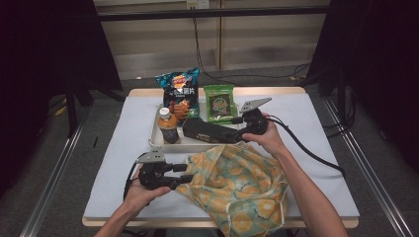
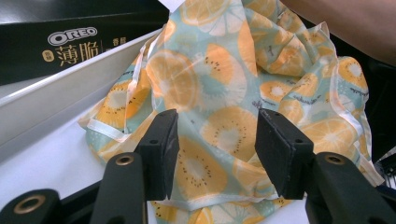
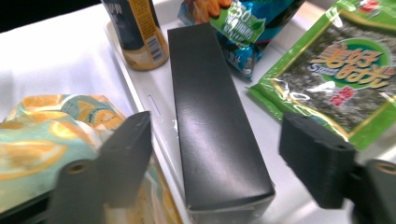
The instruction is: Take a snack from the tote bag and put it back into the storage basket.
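Four snacks in one tray [image 1: 157,139] (one bag [image 1: 237,182] beside): both grippers' fingers spread.

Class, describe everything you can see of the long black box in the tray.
The black box is a long, slim carton that looks like matte cardboard, closed and undented. One side carries white OREO lettering. It lies flat in the white tray, along its front wall, between the bottle and the green seaweed packet. The right gripper straddles its near end, jaws apart, not pressing.
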